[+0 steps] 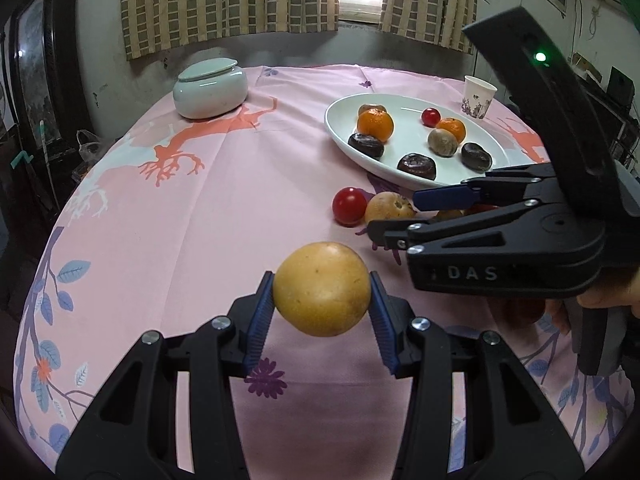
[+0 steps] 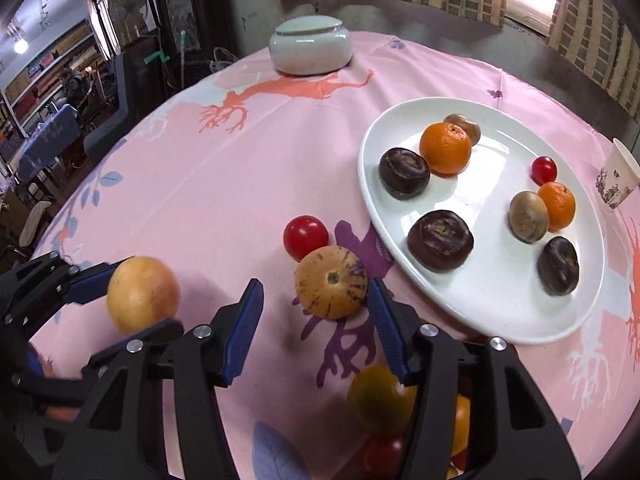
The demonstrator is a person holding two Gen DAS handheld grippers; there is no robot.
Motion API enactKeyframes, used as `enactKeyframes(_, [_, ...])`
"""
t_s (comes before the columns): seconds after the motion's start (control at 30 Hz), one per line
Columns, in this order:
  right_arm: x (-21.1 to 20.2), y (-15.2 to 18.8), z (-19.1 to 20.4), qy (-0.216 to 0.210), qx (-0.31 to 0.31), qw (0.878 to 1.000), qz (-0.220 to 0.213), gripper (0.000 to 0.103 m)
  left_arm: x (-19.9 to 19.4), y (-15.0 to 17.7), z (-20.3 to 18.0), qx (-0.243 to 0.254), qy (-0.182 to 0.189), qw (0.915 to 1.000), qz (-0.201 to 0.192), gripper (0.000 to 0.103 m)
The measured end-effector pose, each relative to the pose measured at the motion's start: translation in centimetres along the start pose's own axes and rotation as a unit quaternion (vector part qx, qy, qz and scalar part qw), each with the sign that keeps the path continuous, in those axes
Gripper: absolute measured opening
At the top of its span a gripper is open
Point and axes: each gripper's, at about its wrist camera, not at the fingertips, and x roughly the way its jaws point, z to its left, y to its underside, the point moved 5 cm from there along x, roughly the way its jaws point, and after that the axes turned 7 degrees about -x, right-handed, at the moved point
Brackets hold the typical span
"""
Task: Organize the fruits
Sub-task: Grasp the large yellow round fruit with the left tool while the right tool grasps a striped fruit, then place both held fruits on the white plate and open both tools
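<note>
With several fruits on the white plate [image 2: 472,316], my left gripper [image 1: 322,300] clamps a yellow fruit [image 1: 322,289] while my right gripper [image 2: 316,316] stands apart around a striped melon [image 2: 331,288].

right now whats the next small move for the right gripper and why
Probably close the right gripper on the striped yellow fruit: it sits between the open fingers, not yet pinched, beside the white plate. The left gripper already holds a yellow fruit.

Left gripper [image 1: 322,304]: black plastic scissor-style arms, ribbed blue pads [image 1: 259,322], silver screw heads at pivots. Right gripper [image 2: 316,324]: same build; "DAS" lettering on housing, green LED behind it. Hand [image 1: 600,300] beneath housing, possibly bare.
</note>
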Motion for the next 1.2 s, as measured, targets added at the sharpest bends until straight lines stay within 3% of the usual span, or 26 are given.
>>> enactKeyframes(0.23, [2.3,0.0,-0.4,0.022,0.005,0.999,0.032,0.054,0.3,0.2,0.0,-0.004,0.007,0.9999,0.006,0.046])
enactKeyframes(0.27, [2.5,0.0,-0.5,0.024,0.003,0.999,0.037,0.045,0.4,0.2,0.0,-0.005,0.007,0.9999,0.008,0.046])
enactKeyframes(0.3, [2.7,0.0,-0.5,0.029,0.002,0.999,0.043,0.043,0.5,0.3,0.0,-0.006,0.009,0.9999,0.010,0.046])
enactKeyframes(0.47, [2.5,-0.1,-0.5,0.030,0.003,0.998,0.051,0.041,0.6,0.3,-0.1,-0.008,0.012,0.9999,0.008,0.046])
enactKeyframes(0.9, [-6.7,3.5,-1.6,0.024,0.012,0.999,-0.037,0.041,-0.8,-0.6,-2.0,-0.003,0.027,0.9996,-0.008,0.046])
enactKeyframes(1.2, [-10.5,4.6,-5.4,0.054,0.028,0.995,-0.079,0.041,-1.0,-5.6,-7.6,0.053,0.040,0.9975,-0.025,0.046])
